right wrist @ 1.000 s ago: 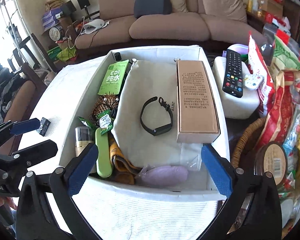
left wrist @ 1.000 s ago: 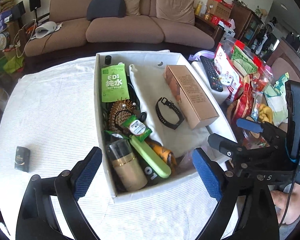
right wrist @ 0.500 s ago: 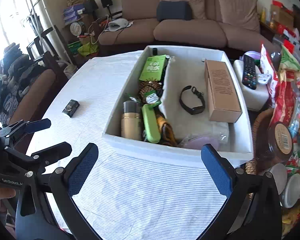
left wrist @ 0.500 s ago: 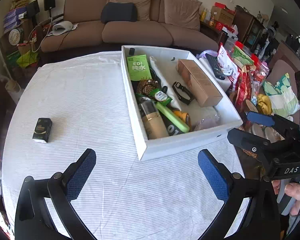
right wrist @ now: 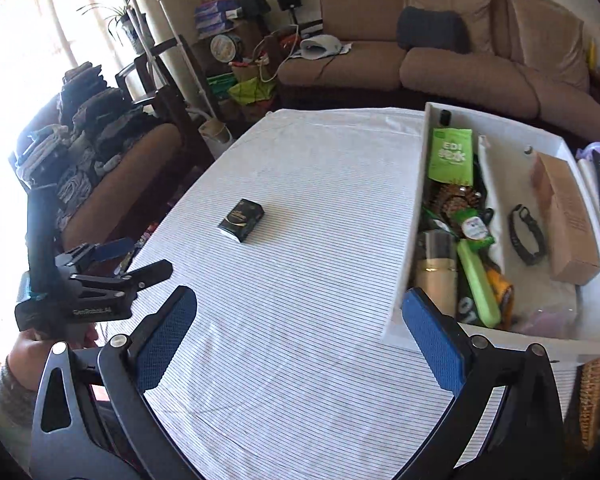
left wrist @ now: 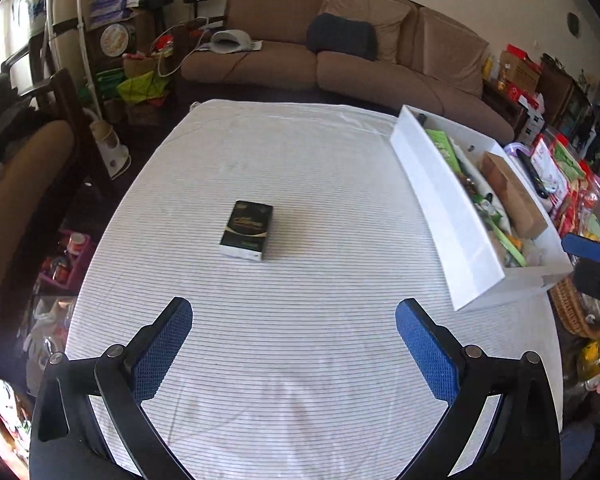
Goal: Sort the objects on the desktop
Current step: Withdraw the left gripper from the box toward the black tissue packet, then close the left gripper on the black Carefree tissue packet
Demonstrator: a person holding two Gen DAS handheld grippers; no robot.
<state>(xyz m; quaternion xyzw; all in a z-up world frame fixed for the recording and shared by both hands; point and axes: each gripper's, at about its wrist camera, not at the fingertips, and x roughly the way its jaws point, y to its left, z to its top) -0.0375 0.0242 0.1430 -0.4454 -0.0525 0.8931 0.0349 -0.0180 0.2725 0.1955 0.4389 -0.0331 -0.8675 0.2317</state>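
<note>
A small black box with gold print (left wrist: 247, 226) (right wrist: 241, 219) lies alone on the striped white tablecloth (left wrist: 308, 360). My left gripper (left wrist: 293, 311) hovers short of it, wide open and holding nothing; the right wrist view catches it at the left (right wrist: 138, 259). My right gripper (right wrist: 300, 298) is also wide open and holds nothing, with its right finger in front of the near left corner of the white storage box (right wrist: 408, 248) (left wrist: 444, 208). That box holds a green wipes pack (right wrist: 450, 156), a hairbrush (right wrist: 456, 199), a green case (right wrist: 478, 284), a black wristband (right wrist: 526, 236) and a brown carton (right wrist: 566, 220).
Snack bags (left wrist: 560, 168), a remote and a wicker basket (left wrist: 572, 312) crowd the table's right side beyond the storage box. A brown sofa (left wrist: 340, 64) runs behind the table. At the left stands a chair piled with clothes (right wrist: 80, 152).
Both grippers have swung left, away from above the storage box and out over the tablecloth. The black box has gone from the far left edge to the centre of the left wrist view.
</note>
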